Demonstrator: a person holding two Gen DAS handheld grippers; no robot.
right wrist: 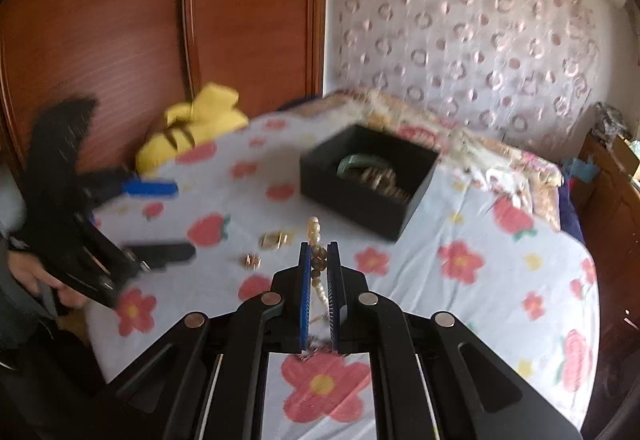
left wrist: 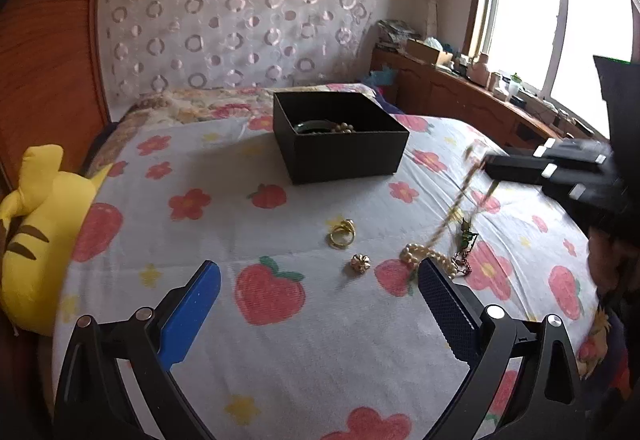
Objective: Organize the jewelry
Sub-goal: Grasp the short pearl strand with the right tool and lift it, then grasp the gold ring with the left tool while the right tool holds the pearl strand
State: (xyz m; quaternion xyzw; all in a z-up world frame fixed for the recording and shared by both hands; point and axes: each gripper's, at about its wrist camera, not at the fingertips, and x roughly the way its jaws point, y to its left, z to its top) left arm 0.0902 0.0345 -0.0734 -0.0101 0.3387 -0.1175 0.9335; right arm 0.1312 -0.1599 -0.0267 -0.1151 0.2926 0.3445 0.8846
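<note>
A black open box (left wrist: 340, 135) stands on the flowered bedspread (left wrist: 280, 340) and holds a green bangle (right wrist: 356, 161) and beads. My right gripper (right wrist: 320, 252) is shut on a bead necklace (right wrist: 318, 260), lifted above the bed; in the left wrist view its chain (left wrist: 456, 207) hangs blurred from the gripper (left wrist: 486, 169). A pearl strand (left wrist: 424, 254), a gold ring (left wrist: 342, 236) and a small gold bead piece (left wrist: 359, 263) lie on the bedspread. My left gripper (left wrist: 320, 280) is open and empty, just in front of them.
A yellow plush toy (left wrist: 36, 236) lies at the bed's left edge by the wooden wardrobe (right wrist: 120, 19). A patterned curtain (left wrist: 240, 11) hangs behind the bed. A cluttered wooden sideboard (left wrist: 472, 95) runs under the window at the right.
</note>
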